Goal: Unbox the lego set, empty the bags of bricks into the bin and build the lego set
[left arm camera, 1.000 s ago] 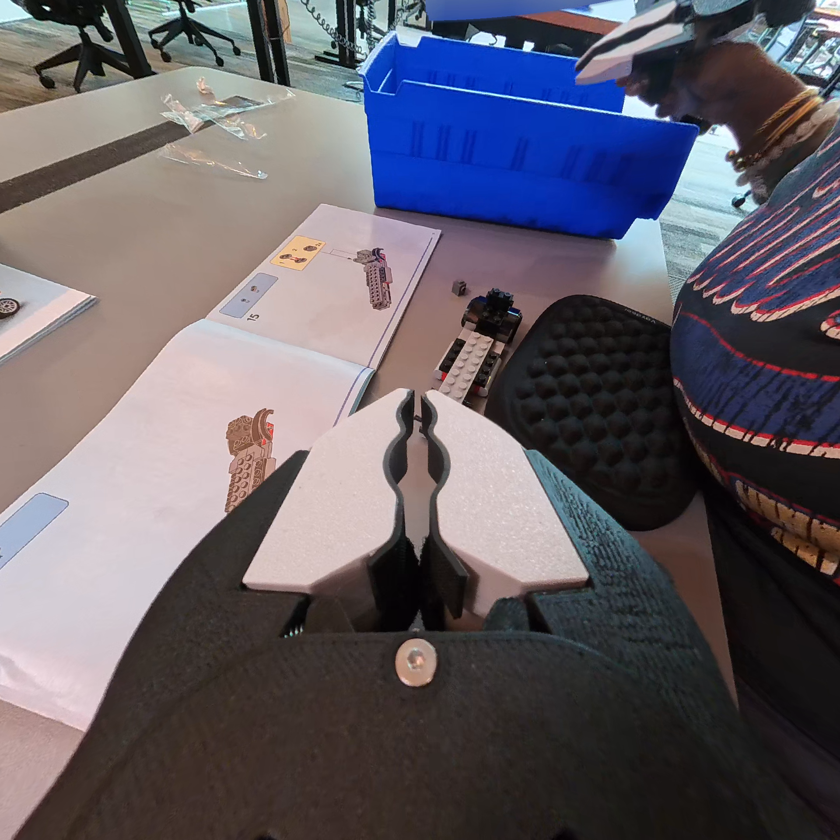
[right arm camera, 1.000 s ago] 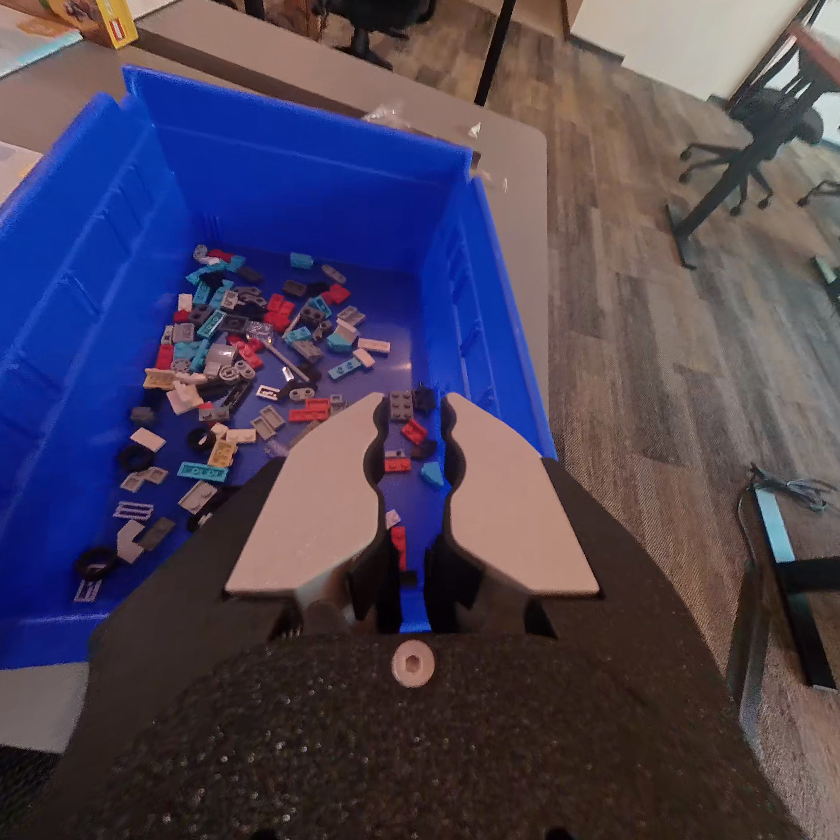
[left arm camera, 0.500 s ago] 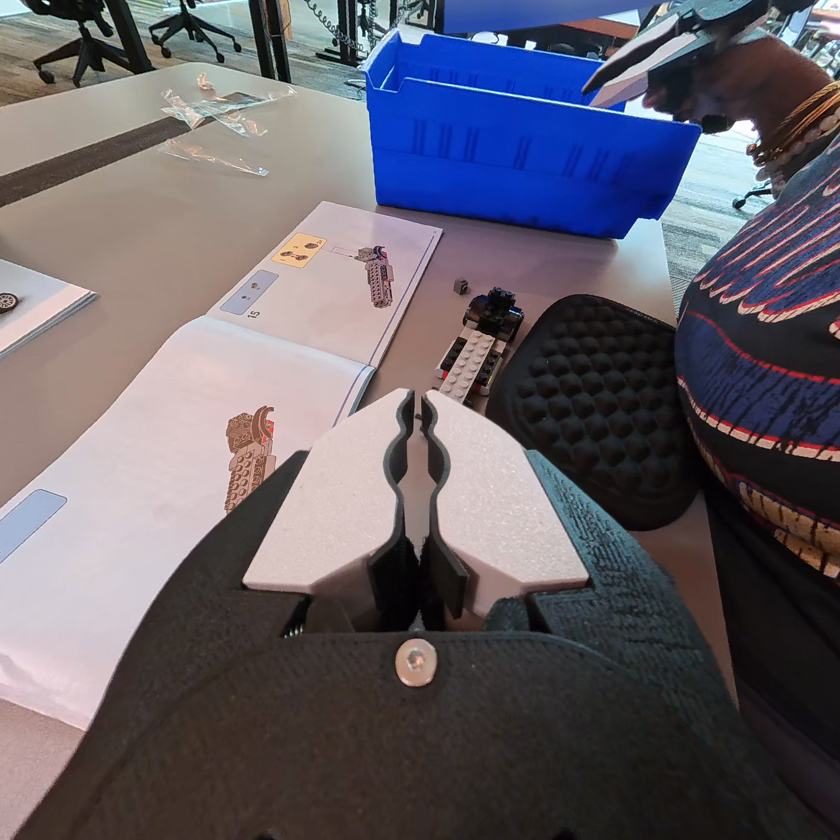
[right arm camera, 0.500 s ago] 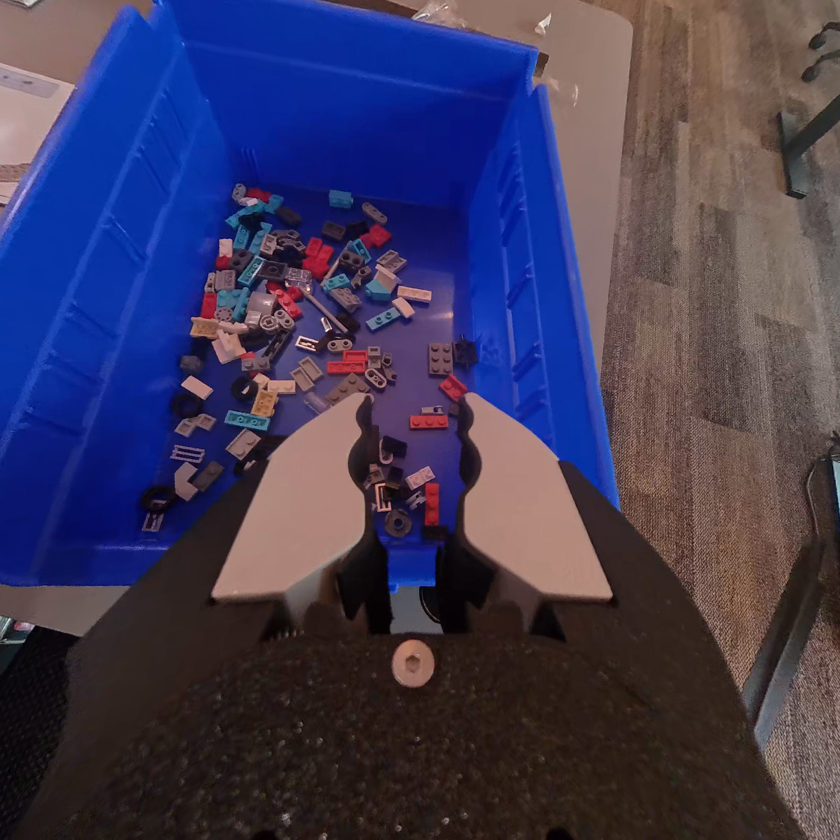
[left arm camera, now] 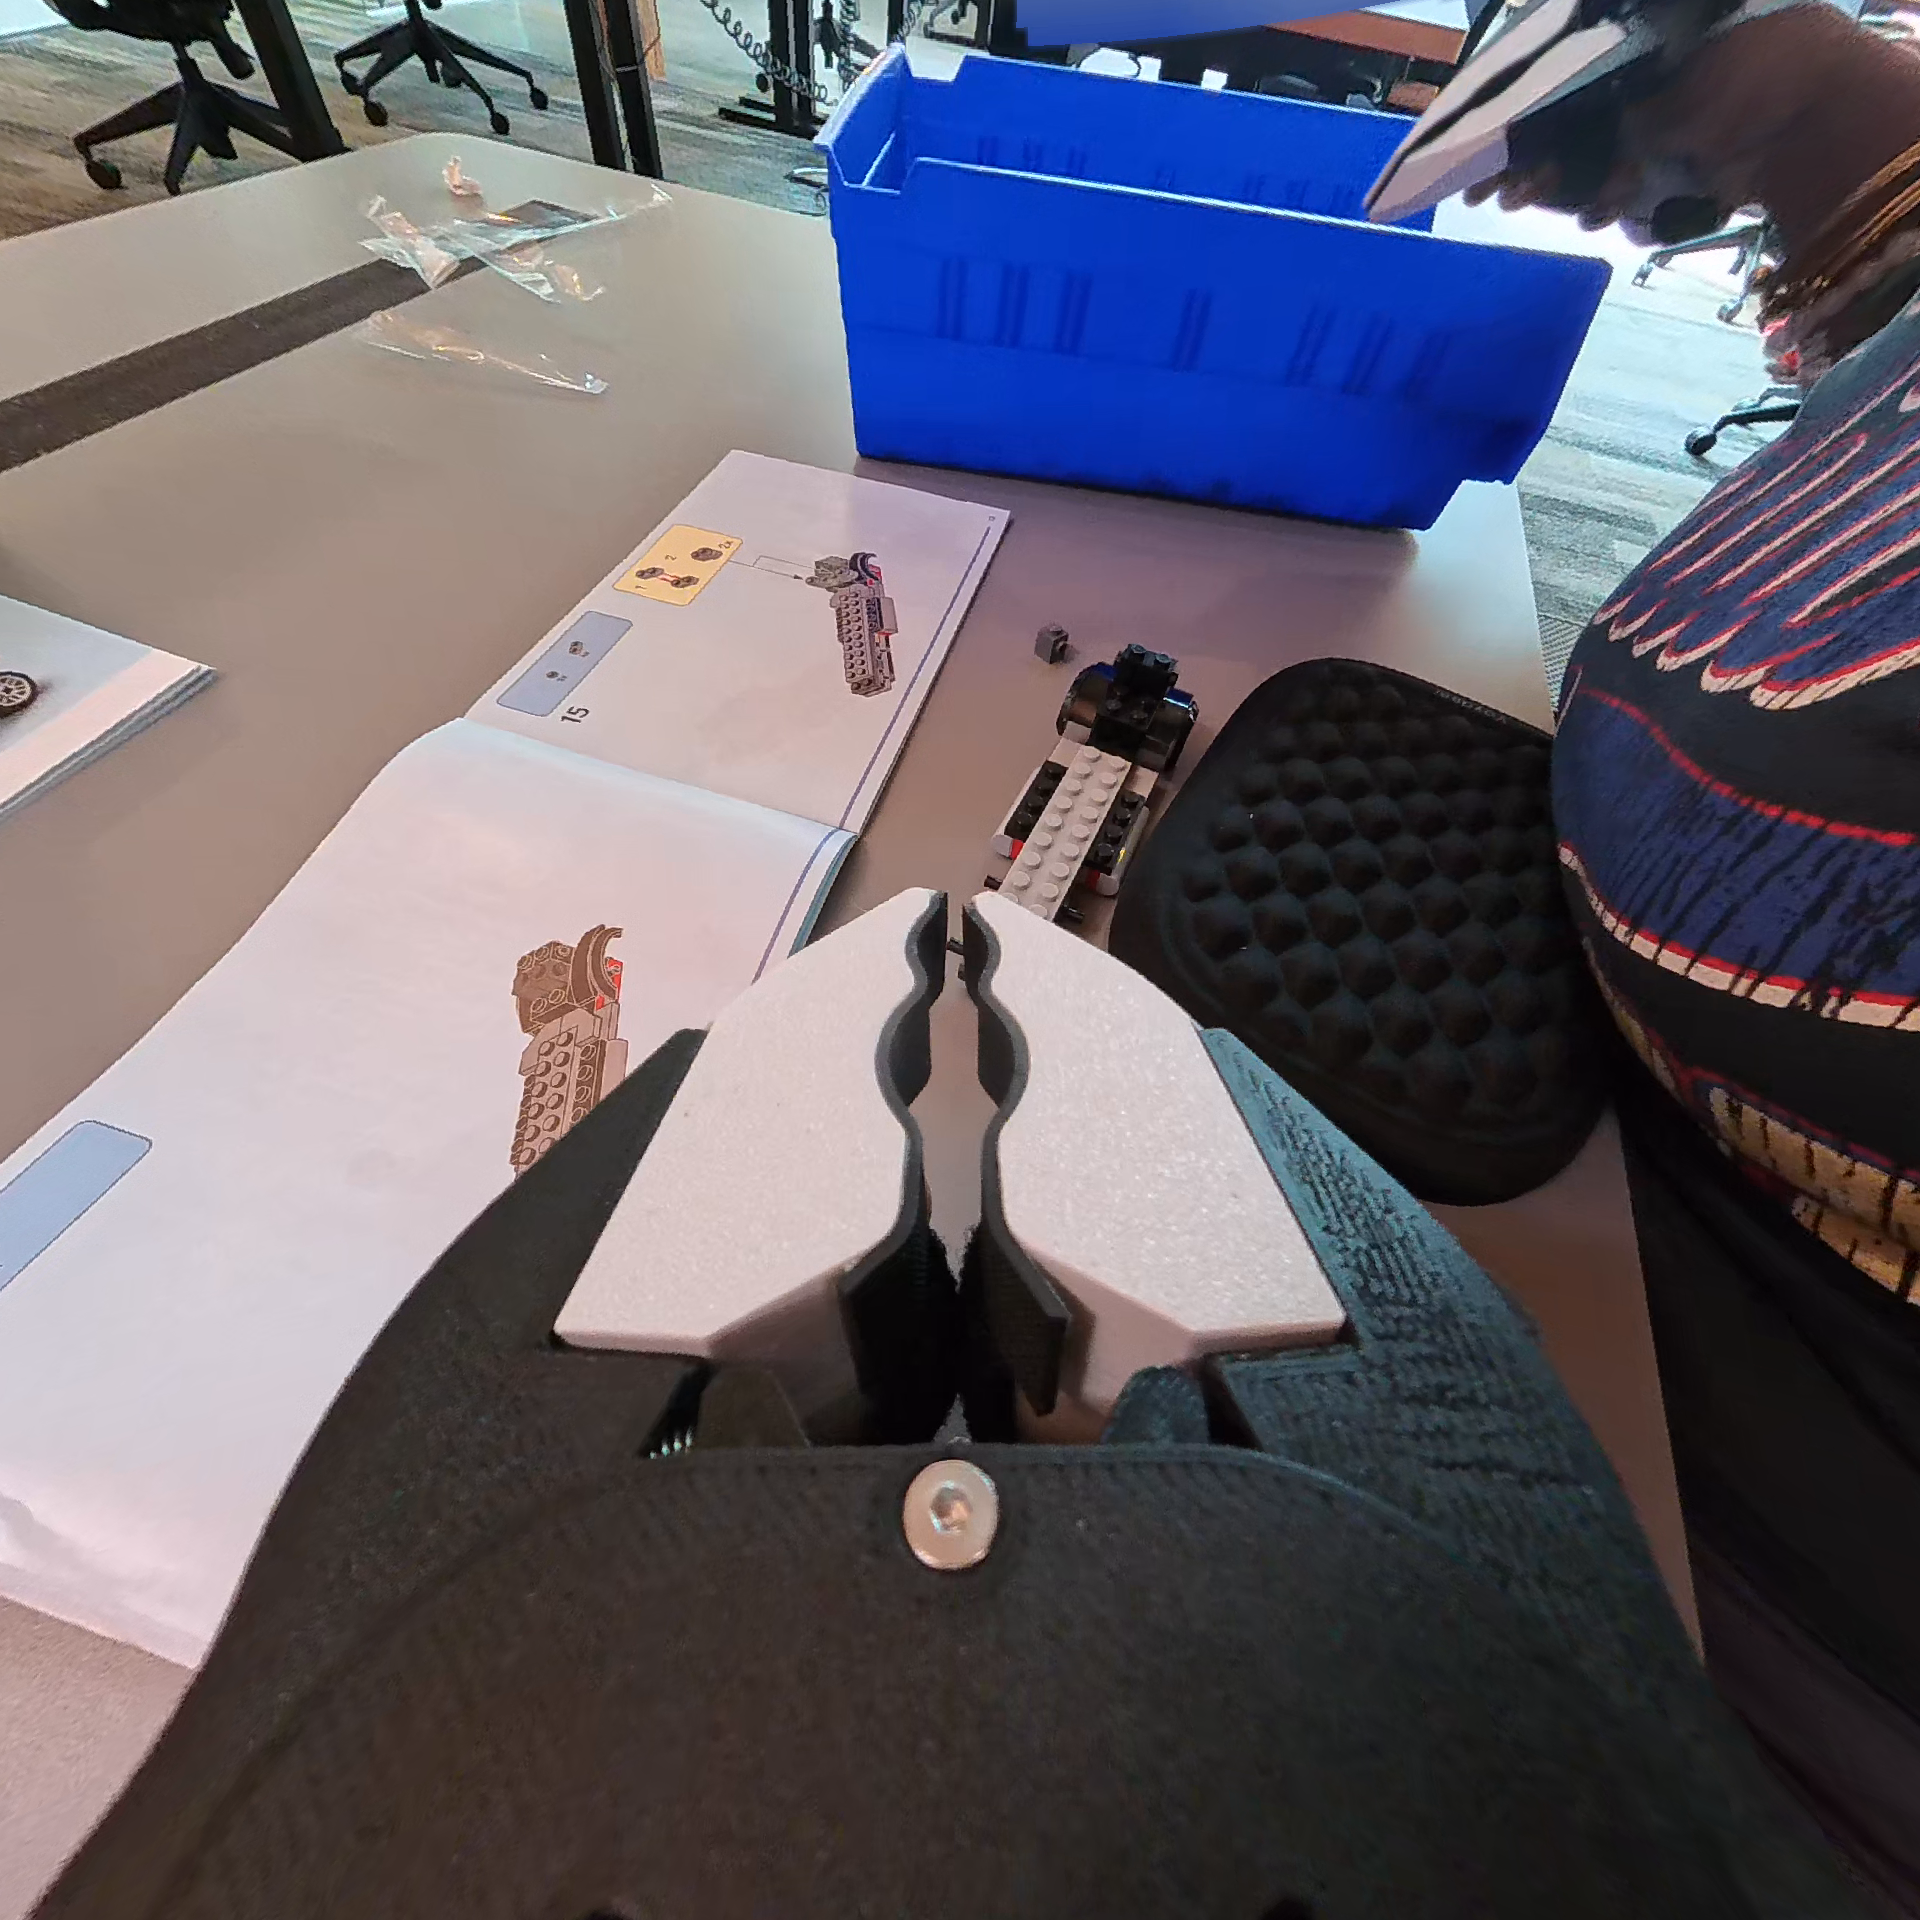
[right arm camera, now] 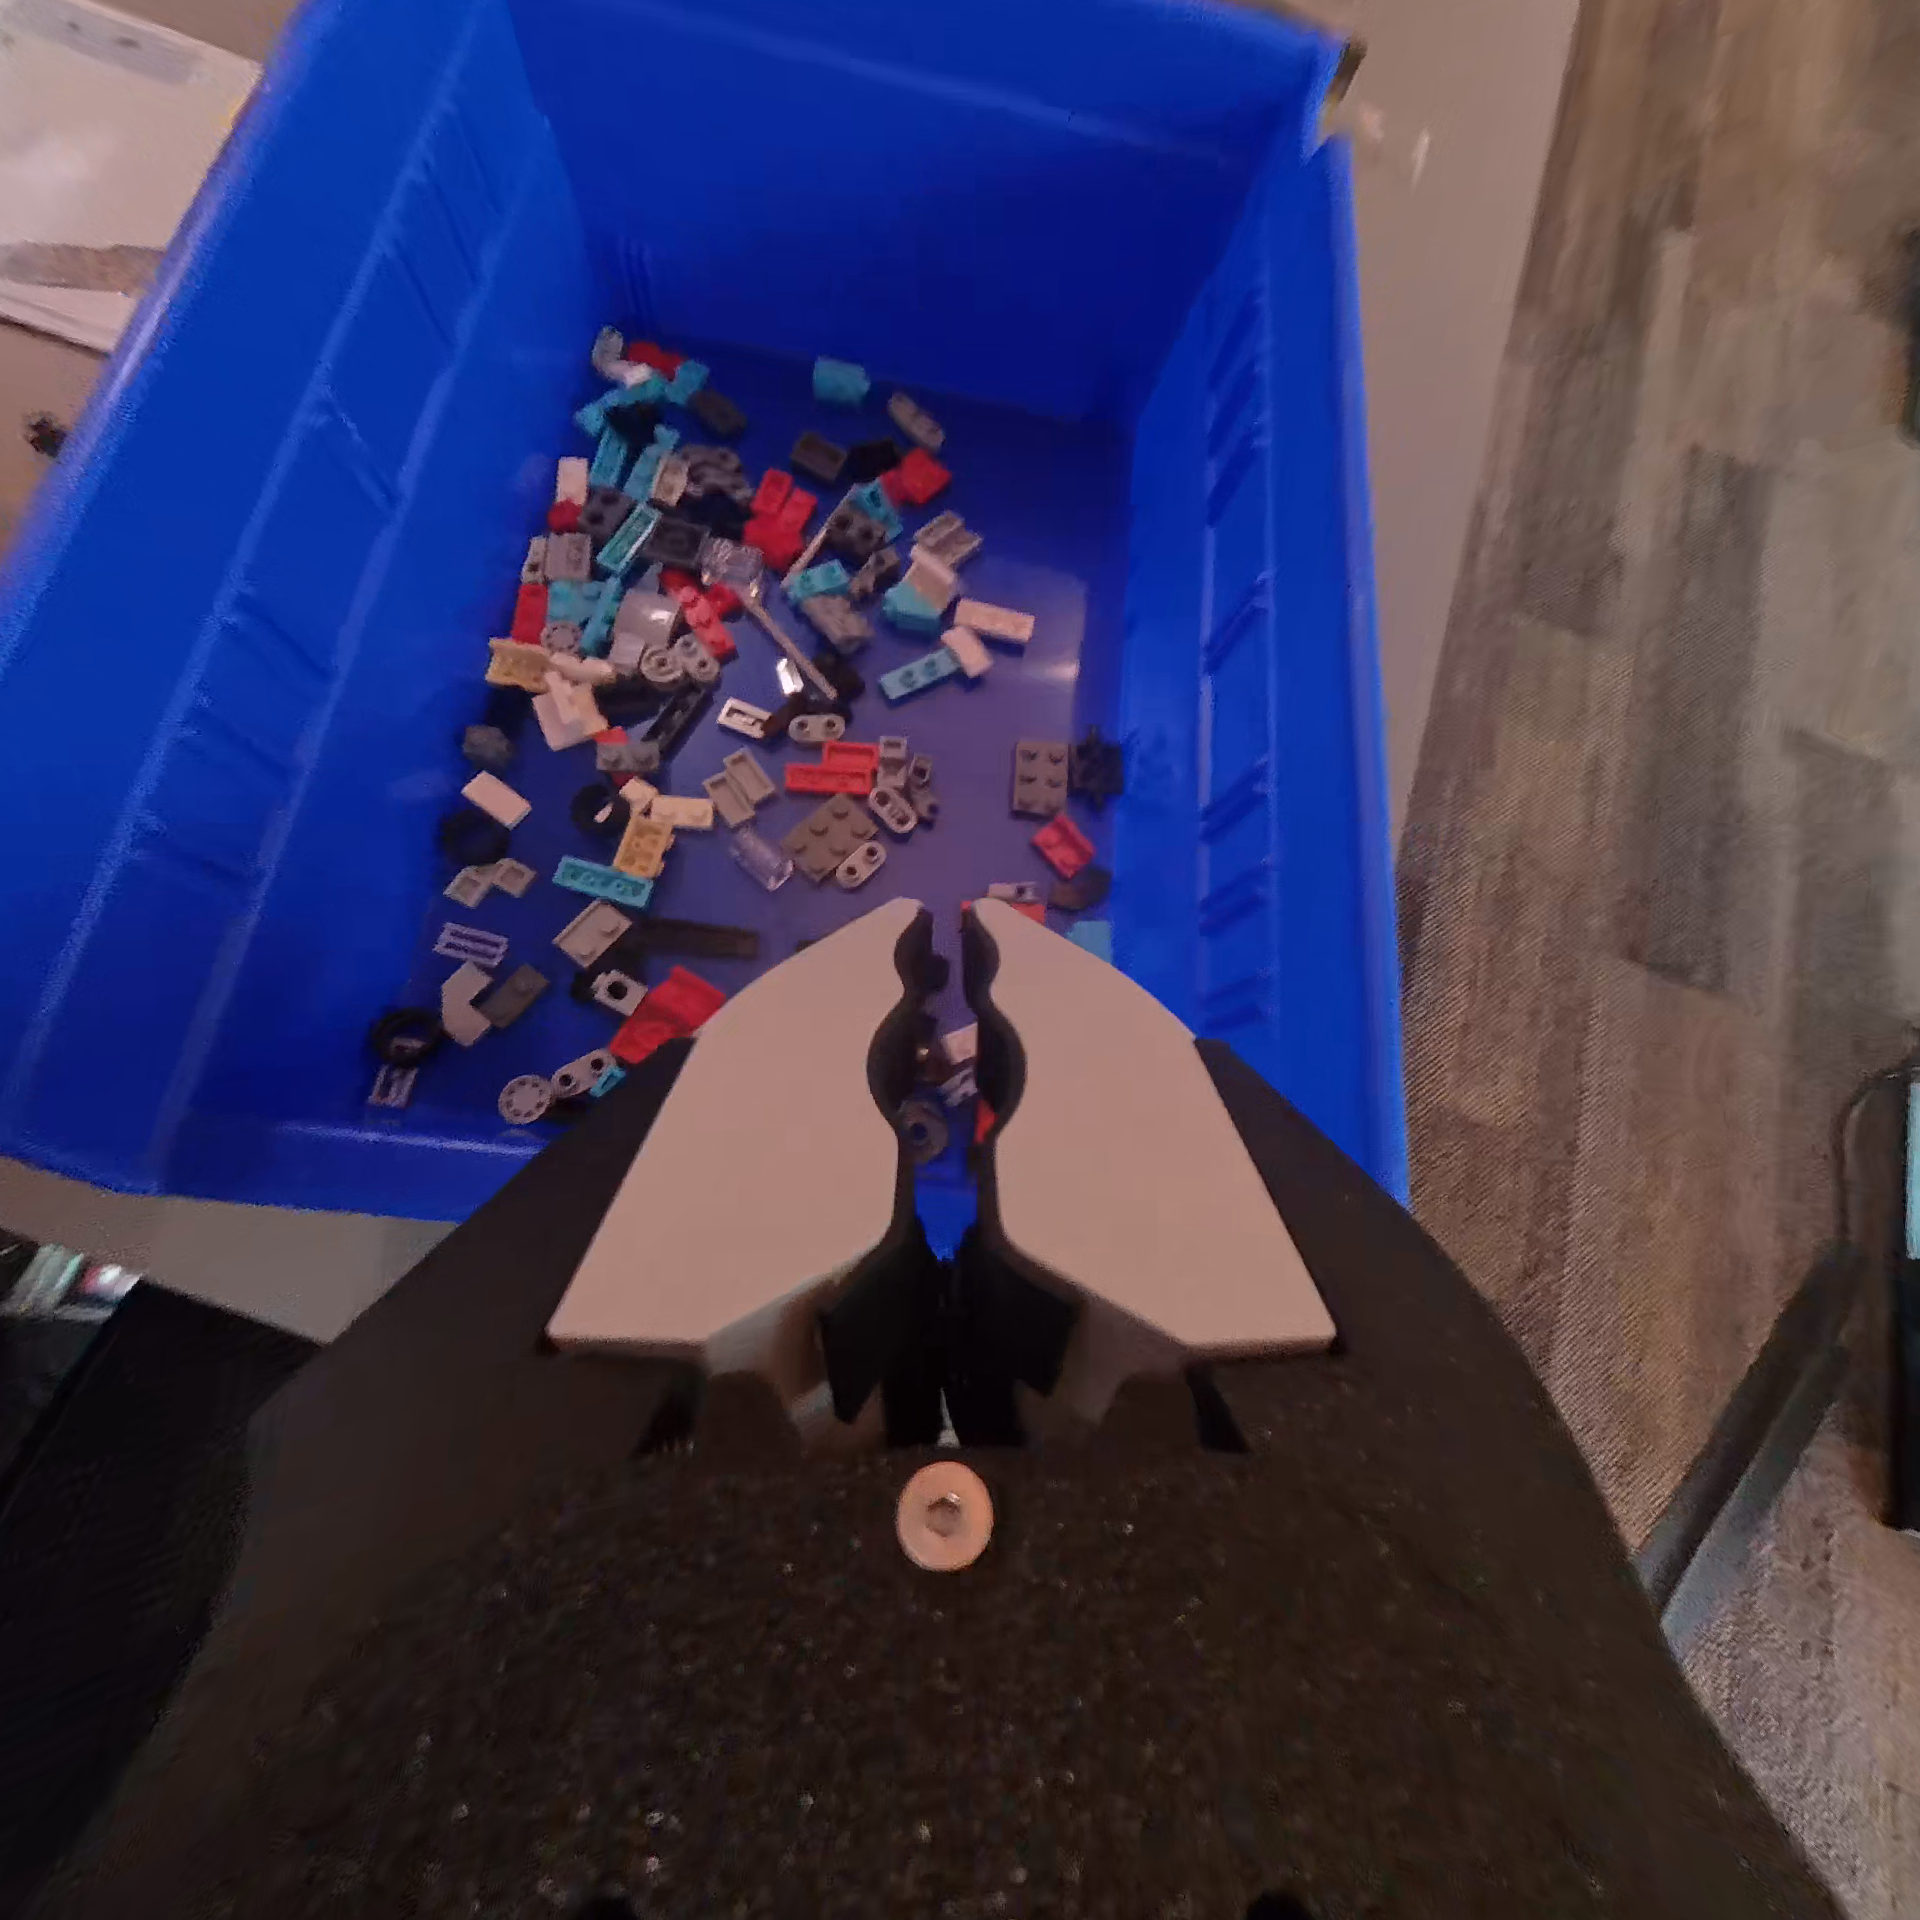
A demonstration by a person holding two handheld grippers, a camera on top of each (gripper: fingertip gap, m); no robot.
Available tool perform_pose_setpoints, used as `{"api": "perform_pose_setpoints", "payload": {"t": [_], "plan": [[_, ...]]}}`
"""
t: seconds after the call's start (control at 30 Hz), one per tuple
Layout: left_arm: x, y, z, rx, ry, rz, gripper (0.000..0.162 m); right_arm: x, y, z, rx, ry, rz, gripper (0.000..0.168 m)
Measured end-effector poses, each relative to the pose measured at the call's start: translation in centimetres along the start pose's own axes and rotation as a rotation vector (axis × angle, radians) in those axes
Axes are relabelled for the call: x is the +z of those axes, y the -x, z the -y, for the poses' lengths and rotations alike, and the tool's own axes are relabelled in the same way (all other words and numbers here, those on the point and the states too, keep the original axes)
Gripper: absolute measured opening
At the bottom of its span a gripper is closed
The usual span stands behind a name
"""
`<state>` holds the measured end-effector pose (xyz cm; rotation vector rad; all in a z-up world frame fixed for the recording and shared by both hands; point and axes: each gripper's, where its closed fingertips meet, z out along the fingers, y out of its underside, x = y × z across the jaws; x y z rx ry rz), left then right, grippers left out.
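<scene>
My left gripper (left arm camera: 956,920) is shut and hovers low over the table, just short of the part-built lego model (left arm camera: 1091,800), a grey and black studded strip. A tiny dark bit shows between its tips; I cannot tell whether it is held. The open instruction booklet (left arm camera: 582,831) lies to the left. My right gripper (right arm camera: 943,914) is shut above the near right part of the blue bin (right arm camera: 260,623), over several loose bricks (right arm camera: 727,644). I see nothing clearly held in it. It also shows in the left wrist view (left arm camera: 1455,156), above the bin (left arm camera: 1174,343).
A small grey brick (left arm camera: 1051,644) lies beside the model. A black dimpled pad (left arm camera: 1361,914) lies right of the model, against the person's patterned shirt (left arm camera: 1766,779). Empty clear bags (left arm camera: 488,249) lie at the far left. A second booklet (left arm camera: 83,686) is at the left edge. About 45 cm separates my left fingertips from my right. The small grey brick (left arm camera: 1051,644) is closer to my left gripper, around 20 cm from its tips; the right tips are 30 cm off.
My right gripper has tilted down over the bin and its jaws have closed from open to shut. My left gripper has stayed shut and almost still.
</scene>
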<state>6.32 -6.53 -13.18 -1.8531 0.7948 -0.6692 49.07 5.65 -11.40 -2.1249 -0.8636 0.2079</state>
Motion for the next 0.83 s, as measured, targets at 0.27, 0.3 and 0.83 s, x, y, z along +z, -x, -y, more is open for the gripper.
{"api": "perform_pose_setpoints", "payload": {"t": [0.27, 0.3, 0.83], "plan": [[-0.4, 0.0, 0.5, 0.018, -0.047, 0.017, 0.003, -0.3, 4.7, 2.5, -0.136, -0.21, 0.271, 0.007], [-0.5, 0.1, 0.6, 0.016, -0.054, 0.017, 0.003, -0.4, 5.4, 2.7, -0.179, -0.237, 0.306, 0.003], [-0.3, 0.5, 0.5, -0.005, -0.045, 0.036, 0.003, 3.4, 9.0, 1.9, -0.339, -0.081, 0.564, 0.026]]}}
